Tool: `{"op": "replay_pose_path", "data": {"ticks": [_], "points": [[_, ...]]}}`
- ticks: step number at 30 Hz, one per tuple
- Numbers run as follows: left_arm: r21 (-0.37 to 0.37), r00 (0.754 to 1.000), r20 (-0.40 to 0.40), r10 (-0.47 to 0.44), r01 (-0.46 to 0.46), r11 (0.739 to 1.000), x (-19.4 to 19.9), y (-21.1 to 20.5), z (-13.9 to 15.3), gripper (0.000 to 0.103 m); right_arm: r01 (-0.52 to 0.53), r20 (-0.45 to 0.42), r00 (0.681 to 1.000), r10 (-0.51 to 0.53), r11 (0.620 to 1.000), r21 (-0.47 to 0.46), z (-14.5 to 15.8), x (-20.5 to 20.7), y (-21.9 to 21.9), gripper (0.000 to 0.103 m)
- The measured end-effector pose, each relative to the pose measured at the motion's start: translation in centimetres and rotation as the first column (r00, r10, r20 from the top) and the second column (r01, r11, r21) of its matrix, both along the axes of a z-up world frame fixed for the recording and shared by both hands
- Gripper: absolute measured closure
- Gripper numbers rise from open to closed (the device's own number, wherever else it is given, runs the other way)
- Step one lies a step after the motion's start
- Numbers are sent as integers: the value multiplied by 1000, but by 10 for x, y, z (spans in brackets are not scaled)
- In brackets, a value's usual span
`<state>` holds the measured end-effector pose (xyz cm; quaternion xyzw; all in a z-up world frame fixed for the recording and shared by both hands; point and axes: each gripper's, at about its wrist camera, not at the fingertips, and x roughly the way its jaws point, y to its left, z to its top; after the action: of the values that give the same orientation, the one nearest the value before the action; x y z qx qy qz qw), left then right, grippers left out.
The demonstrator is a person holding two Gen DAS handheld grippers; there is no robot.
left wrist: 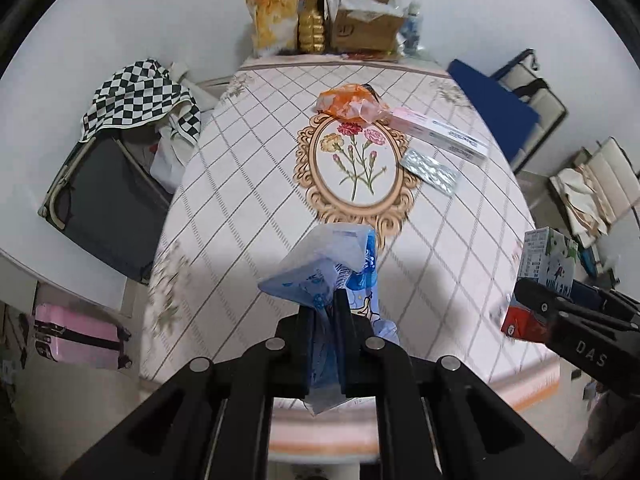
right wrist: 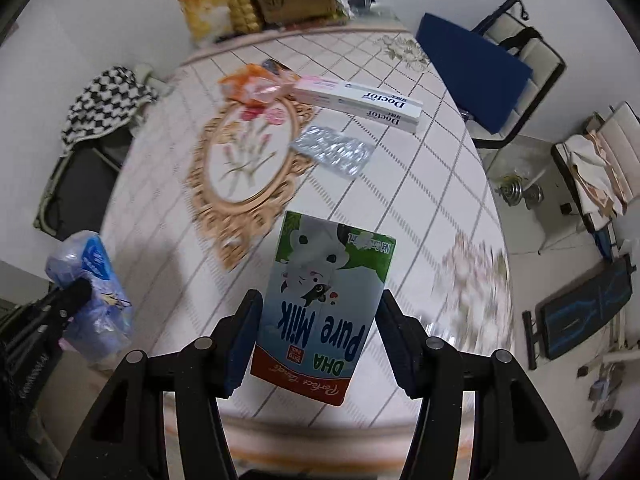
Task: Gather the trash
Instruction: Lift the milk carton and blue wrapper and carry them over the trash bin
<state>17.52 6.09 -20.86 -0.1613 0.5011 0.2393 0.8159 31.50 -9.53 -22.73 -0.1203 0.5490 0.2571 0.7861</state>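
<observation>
My left gripper [left wrist: 325,300] is shut on a crumpled blue plastic wrapper [left wrist: 320,264] and holds it above the near edge of the table; it also shows in the right wrist view [right wrist: 94,280]. My right gripper [right wrist: 318,300] is shut on a Pure Milk carton [right wrist: 324,300], lifted above the table; the carton also shows in the left wrist view [left wrist: 546,264]. On the table lie an orange wrapper [left wrist: 352,104] [right wrist: 256,82], a long Doctor box [left wrist: 440,130] [right wrist: 360,100] and a silver blister pack [left wrist: 430,170] [right wrist: 332,150].
The table [left wrist: 240,208] has a checked cloth with a flower medallion. Bags and a cardboard box [left wrist: 364,24] stand at its far edge. A chair with checkered cloth [left wrist: 136,96] is on the left, a blue-cushioned chair [left wrist: 496,108] on the right, and a pink suitcase [left wrist: 76,336] on the floor.
</observation>
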Motion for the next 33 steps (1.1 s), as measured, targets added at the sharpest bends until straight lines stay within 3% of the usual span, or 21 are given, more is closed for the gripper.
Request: {"op": "replay_pose_path", "data": {"ticks": [6, 10, 13, 19, 23, 26, 29, 33], "points": [[-41, 999, -23, -35, 34, 999, -77, -15, -7, 97, 51, -40, 998, -50, 998, 47, 12, -115, -37, 44], [-103, 997, -70, -42, 35, 994, -118, -27, -35, 97, 59, -131, 990, -54, 998, 32, -13, -178, -64, 44], [-175, 990, -136, -46, 22, 984, -145, -38, -73, 97, 56, -202, 978, -55, 998, -1, -46, -213, -85, 44], [-346, 957, -276, -87, -14, 938, -177, -67, -177, 97, 76, -390, 916, -99, 994, -74, -150, -259, -129, 44], [-467, 937, -328, -121, -50, 883, -175, -78, -275, 96, 118, -496, 856, -146, 989, -88, -239, -270, -150, 44], [-470, 926, -356, -127, -60, 881, -166, -80, -336, 96, 161, -528, 827, -192, 981, -105, -313, -268, -162, 44], [-504, 925, -358, -126, -78, 860, -153, -81, -405, 95, 192, -552, 803, -224, 974, -116, -383, -263, -167, 44], [-519, 915, -373, -156, -67, 852, -144, -86, -467, 91, 203, -591, 774, -227, 973, -107, -459, -257, -163, 44]]}}
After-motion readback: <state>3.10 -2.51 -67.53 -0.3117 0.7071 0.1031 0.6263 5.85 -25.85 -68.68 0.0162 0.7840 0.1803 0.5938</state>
